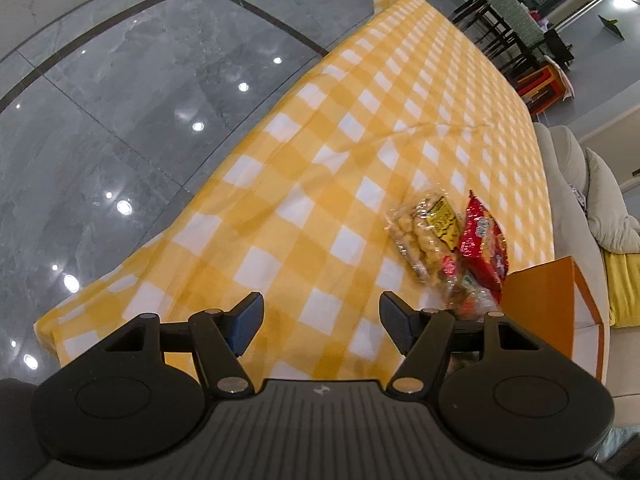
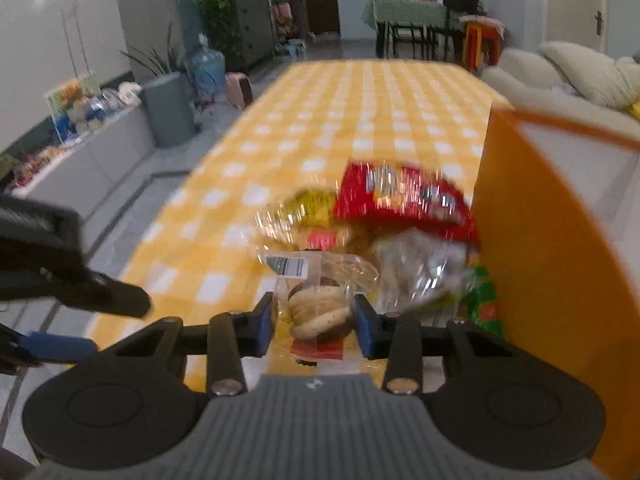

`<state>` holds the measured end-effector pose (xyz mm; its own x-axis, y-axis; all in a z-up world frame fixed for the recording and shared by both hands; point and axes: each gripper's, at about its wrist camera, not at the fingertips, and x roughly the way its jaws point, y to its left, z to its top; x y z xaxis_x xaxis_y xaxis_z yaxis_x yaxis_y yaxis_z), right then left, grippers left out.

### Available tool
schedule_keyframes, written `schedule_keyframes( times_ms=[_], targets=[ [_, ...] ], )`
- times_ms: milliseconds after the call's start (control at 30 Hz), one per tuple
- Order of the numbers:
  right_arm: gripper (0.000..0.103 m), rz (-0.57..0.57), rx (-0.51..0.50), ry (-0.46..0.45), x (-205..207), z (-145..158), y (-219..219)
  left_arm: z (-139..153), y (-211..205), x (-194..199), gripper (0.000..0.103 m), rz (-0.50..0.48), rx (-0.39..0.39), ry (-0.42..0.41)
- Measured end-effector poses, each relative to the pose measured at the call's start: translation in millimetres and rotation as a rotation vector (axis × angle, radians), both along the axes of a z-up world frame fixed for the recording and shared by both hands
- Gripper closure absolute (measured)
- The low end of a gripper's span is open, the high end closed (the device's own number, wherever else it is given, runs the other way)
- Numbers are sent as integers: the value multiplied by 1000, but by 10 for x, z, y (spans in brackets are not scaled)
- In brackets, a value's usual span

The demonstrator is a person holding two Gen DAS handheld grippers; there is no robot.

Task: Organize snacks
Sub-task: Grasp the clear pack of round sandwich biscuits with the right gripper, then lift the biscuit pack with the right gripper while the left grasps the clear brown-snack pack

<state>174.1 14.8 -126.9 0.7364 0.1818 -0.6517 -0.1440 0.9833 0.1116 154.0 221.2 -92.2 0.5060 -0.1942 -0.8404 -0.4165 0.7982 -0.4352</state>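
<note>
Near the right-hand edge of the yellow-and-white checked surface (image 2: 312, 120), just in front of the snack pile, the right gripper (image 2: 315, 326) has its blue-padded fingers (image 2: 265, 326) drawn in to a narrow gap on either side of a clear plastic packet of round sandwich biscuits (image 2: 318, 314). The pads appear to touch the wrapper on both flanks, so the packet reads as held, though blur leaves the firmness of that grip uncertain. The packet's long axis runs away from the fingers, barcode end farthest off, and the biscuits are stacked across the gap.

What the coming move turns on is the tall orange cardboard box (image 2: 552, 264), which stands immediately to the right of the held packet, at the surface's right edge, its near wall rising well above the fingers. Placing the packet inside probably means lifting over that wall and carrying it rightward.

The left gripper (image 1: 322, 326) hovers over bare cloth near the surface's near-left corner, fingers (image 1: 248, 322) standing wide with nothing between them. The clear bag of pale puffed snacks with a yellow label (image 1: 430, 228) and the red foil snack bag (image 1: 486, 240) lie ahead and to its right, beside the box. The right hand is much the nearer to the box.
</note>
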Motion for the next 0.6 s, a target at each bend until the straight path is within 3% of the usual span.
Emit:
schedule_keyframes(
  times_ms=[133, 300, 467, 600],
  targets=[
    [64, 8, 44, -58, -36, 411, -231, 84, -145, -34, 26, -12, 5, -12],
    [64, 75, 83, -36, -7, 888, -654, 235, -469, 3, 26, -64, 9, -35],
    [64, 133, 84, -26, -16, 1172, -1089, 296, -863, 135, 25, -105, 15, -19],
    [64, 73, 111, -45, 0, 1257, -1428, 233, -1120, 293, 25, -64, -30, 15]
  ],
)
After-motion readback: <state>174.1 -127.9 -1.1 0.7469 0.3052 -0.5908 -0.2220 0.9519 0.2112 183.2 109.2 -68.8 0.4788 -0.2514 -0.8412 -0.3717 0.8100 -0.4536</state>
